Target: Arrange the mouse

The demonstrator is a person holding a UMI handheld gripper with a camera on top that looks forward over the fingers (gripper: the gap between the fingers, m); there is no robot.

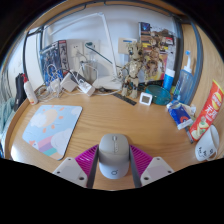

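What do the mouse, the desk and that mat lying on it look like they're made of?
The mouse, standing between the gripper fingers: grey plastic, matte, smooth moulded shell. The desk: wood or wood-look laminate, judging by its warm tan, even surface. The mouse mat: probably printed fabric or soft rubber; flat, thin, pale picture.

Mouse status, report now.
Gripper shut on grey mouse, both pink pads against its sides. Mouse pad ahead, off to one side, bare. Wooden desk between: nothing in the way.
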